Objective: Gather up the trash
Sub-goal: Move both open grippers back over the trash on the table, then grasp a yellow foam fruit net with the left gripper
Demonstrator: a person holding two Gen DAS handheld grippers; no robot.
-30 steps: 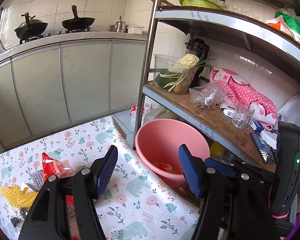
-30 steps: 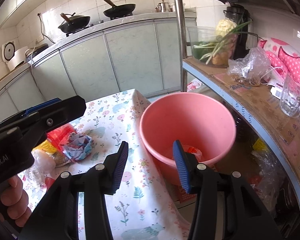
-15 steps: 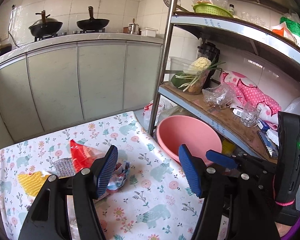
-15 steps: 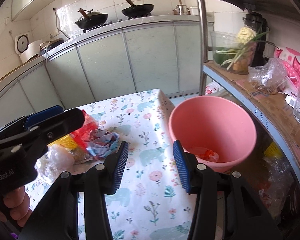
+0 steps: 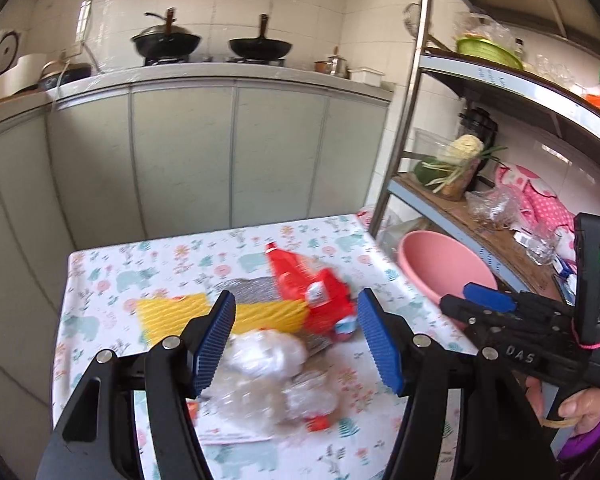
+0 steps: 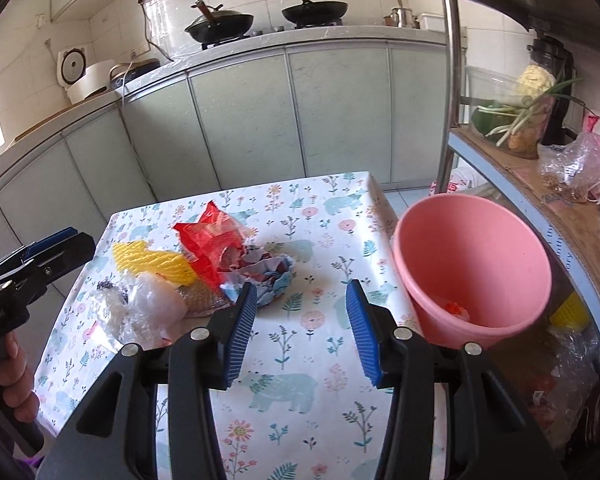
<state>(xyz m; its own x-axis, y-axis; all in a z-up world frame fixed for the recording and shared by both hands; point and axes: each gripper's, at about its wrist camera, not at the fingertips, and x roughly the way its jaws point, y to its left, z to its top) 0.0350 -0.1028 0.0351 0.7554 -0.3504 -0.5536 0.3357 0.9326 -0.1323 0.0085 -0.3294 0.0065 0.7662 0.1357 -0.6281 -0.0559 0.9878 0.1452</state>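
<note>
Two hand-held grippers hang over one heap of trash on the flowered counter (image 6: 300, 360), both with jaws apart and nothing between the pads.

In the left wrist view, the left hand-held gripper (image 5: 296, 340) points straight at the heap: the clear crumpled plastic bag (image 5: 260, 364) lies just ahead at 12 o'clock, partly framed by the jaws, so we judge this one nearer the trash. In the right wrist view, the right hand-held gripper (image 6: 302, 332) has the heap at about 10 o'clock, its blue-and-white crumpled wrapper (image 6: 268, 276) just past the left fingertip, and the pink bucket (image 6: 472, 264) at 2 o'clock, off the counter's edge.

We count in the heap:
- one red snack bag (image 6: 208, 240), long axis running from 11 toward 5 o'clock in the right view;
- one yellow foam net (image 6: 152, 264), lying crosswise;
- one clear plastic bag;
- one blue-and-white wrapper;
- one silvery mesh scrap (image 5: 252, 290), partly buried.

One bucket, with some small orange scrap already at its bottom.
</note>
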